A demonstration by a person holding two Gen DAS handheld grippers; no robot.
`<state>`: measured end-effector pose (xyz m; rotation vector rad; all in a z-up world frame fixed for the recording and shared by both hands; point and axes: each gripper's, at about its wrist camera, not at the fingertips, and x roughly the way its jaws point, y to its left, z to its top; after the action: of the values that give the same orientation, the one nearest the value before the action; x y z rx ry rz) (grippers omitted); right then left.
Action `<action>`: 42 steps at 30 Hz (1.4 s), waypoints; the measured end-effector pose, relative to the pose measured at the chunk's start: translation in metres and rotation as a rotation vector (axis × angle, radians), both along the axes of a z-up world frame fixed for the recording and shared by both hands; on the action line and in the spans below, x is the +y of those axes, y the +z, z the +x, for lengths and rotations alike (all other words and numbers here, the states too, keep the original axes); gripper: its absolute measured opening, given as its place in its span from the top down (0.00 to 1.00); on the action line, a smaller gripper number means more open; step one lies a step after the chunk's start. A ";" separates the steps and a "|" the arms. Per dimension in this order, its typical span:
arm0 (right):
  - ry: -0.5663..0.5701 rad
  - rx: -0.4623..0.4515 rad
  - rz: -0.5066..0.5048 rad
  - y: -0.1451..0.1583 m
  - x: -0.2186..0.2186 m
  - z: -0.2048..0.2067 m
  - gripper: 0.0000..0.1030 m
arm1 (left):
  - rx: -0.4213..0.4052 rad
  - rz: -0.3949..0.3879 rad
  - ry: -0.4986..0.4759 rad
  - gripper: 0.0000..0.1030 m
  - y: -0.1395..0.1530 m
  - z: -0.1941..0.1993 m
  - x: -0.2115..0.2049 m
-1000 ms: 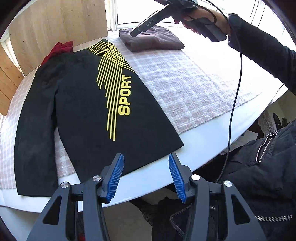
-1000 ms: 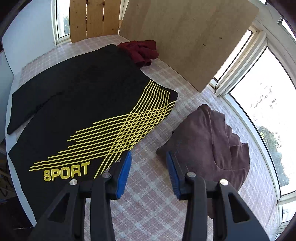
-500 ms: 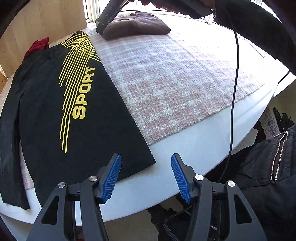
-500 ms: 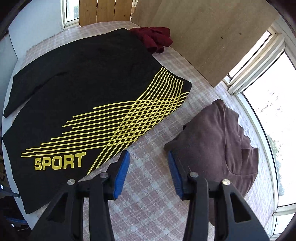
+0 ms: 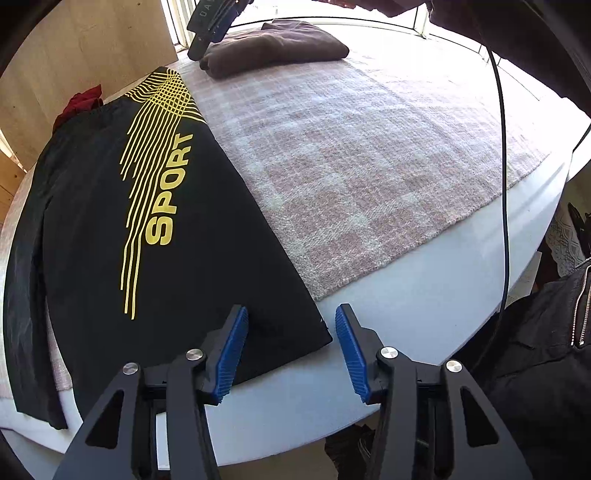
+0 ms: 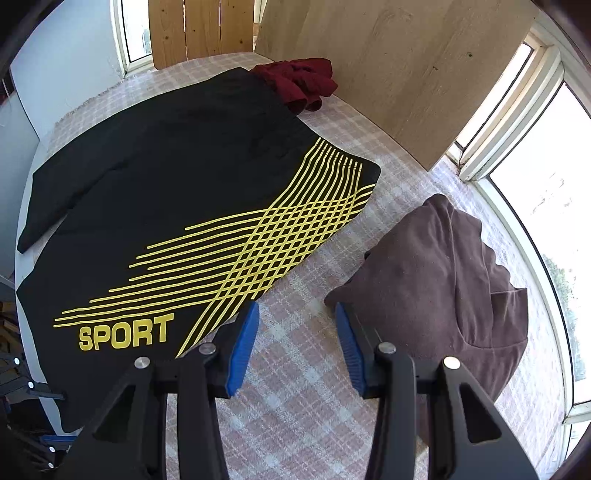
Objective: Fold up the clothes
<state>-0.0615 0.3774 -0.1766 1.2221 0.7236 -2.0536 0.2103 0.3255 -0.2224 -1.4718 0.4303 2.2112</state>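
A black long-sleeved shirt point(image 5: 110, 229) with yellow stripes and the word SPORT lies flat on a pink checked cloth point(image 5: 332, 155); it also shows in the right wrist view point(image 6: 166, 206). My left gripper point(image 5: 291, 350) is open and empty, just above the shirt's near hem corner at the table's edge. My right gripper point(image 6: 295, 350) is open and empty, above the cloth between the shirt's striped edge and a folded brown garment point(image 6: 436, 280). The right gripper also shows at the top of the left wrist view point(image 5: 210, 26), by the brown garment point(image 5: 277, 48).
A crumpled dark red garment point(image 6: 299, 81) lies at the shirt's far end, against a wooden board point(image 6: 406, 74). The white table point(image 5: 424, 295) rim runs near my left gripper. A black cable point(image 5: 504, 184) hangs at the right. Windows stand behind the table.
My left gripper has moved closer to the shirt's near hem corner. My right gripper has shifted a little along the shirt's edge beside the brown garment. Both stay open.
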 end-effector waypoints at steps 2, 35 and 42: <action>-0.003 -0.006 -0.009 -0.003 0.001 -0.005 0.59 | -0.011 0.019 0.027 0.84 0.003 -0.002 -0.007; -0.202 -0.234 -0.107 -0.051 -0.057 -0.185 0.94 | -0.006 0.178 0.290 0.96 0.032 -0.022 -0.092; -0.184 -0.182 -0.133 -0.017 -0.064 -0.168 0.96 | 0.025 0.217 0.326 0.96 0.044 -0.021 -0.114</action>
<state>-0.2294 0.3135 -0.1932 1.4201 0.3958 -2.0647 0.1898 0.2115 -0.1783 -1.4817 -0.0488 2.4350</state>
